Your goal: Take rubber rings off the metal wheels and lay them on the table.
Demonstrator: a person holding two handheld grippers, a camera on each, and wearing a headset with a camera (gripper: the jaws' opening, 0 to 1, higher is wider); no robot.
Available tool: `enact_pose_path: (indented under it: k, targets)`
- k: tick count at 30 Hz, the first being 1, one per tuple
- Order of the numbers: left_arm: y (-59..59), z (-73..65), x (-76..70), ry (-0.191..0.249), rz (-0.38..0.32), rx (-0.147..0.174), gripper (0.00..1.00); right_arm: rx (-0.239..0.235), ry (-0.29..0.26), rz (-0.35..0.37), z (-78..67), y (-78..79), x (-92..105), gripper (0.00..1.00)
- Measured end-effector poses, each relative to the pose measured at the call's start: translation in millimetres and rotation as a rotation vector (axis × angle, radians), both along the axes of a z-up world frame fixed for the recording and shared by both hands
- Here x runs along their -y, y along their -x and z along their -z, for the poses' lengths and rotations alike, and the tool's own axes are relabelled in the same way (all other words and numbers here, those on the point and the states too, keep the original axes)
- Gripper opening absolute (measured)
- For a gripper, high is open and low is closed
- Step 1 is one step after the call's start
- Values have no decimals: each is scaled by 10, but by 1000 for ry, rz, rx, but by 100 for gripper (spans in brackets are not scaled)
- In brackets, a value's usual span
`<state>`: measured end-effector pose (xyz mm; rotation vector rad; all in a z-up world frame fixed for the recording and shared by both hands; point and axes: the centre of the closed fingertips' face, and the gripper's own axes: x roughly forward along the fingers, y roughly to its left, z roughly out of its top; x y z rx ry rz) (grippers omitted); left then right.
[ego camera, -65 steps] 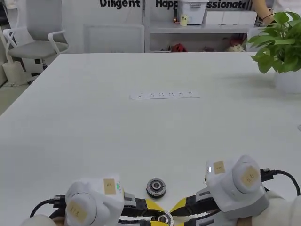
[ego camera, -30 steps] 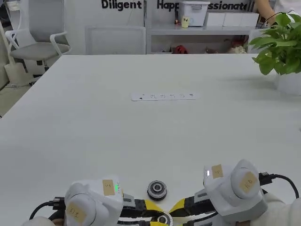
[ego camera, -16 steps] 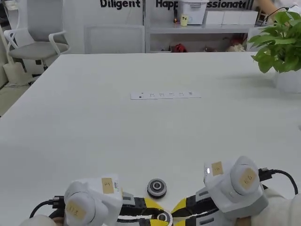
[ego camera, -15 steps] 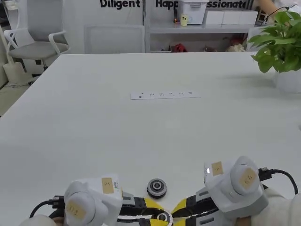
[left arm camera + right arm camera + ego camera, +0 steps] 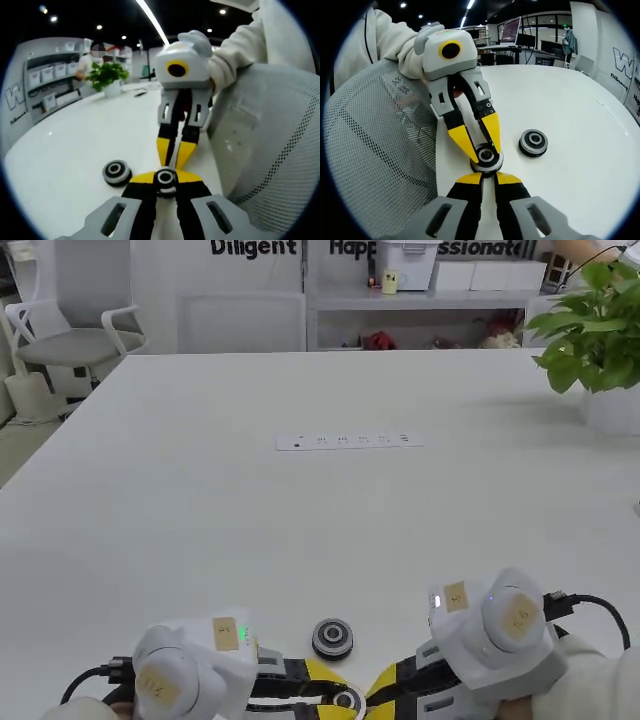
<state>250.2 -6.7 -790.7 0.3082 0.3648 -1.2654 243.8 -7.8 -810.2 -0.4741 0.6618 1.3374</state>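
Note:
A small metal wheel (image 5: 165,180) with a dark rubber ring sits between the yellow-tipped jaws of my left gripper (image 5: 165,176), which is shut on it. My right gripper (image 5: 488,176) faces it, its tips pressed together on the rim of that same wheel (image 5: 487,156), where the rubber ring runs. In the head view both grippers meet at the bottom edge: left gripper (image 5: 333,695), right gripper (image 5: 377,685), the held wheel (image 5: 347,701) between them. A second wheel (image 5: 332,637) lies flat on the white table (image 5: 300,520), just beyond the grippers, with its ring on.
A white power strip (image 5: 349,441) lies mid-table. A potted plant (image 5: 592,325) stands at the far right, and an office chair (image 5: 75,330) beyond the far left corner. A mesh chair back (image 5: 375,150) and the person's sleeve are close behind the grippers.

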Motion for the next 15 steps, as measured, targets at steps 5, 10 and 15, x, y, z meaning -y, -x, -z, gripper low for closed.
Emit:
enact_pose_path:
  k: [5,10,15]
  targets:
    - [-4,4,-2,2,-1,0,14,-5,12,12,11,-9,8,4]
    - [-5,5,-5,3,0,1,14,13,32,9,15,-14,8,2]
    - [-5,7,-5,2,-2,2,14,9,44,26,20,-35,13,1]
